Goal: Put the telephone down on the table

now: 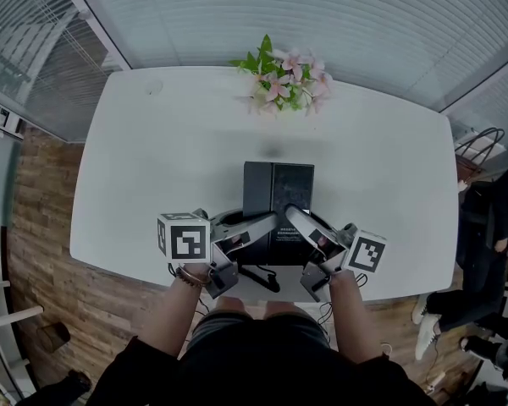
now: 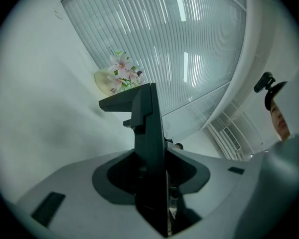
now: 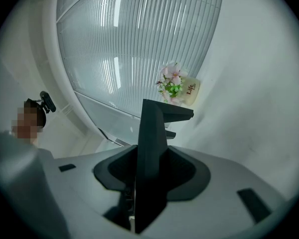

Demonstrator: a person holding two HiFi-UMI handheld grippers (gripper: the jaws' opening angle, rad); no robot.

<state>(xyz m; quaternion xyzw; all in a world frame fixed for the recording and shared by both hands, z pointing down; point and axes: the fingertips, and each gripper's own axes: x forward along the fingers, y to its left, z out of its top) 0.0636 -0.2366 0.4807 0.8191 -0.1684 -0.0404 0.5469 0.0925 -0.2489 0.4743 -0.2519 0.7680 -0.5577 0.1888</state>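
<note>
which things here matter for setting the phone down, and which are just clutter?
In the job:
- telephone, held on edge from both sides
- left gripper, shut on it
- right gripper, shut on it
- table, white

Just lying about:
- flowers at the table's far edge
- blinds behind
- person standing at the right

Office or meeting room. White counter (image 1: pixel 389 167) enclosed by walls with slatted blinds (image 1: pixel 322 24); wood-plank floor (image 1: pixel 42 252); pink flowers (image 1: pixel 281 85) at the counter's far edge; a person (image 1: pixel 483 252) beyond its right edge.
</note>
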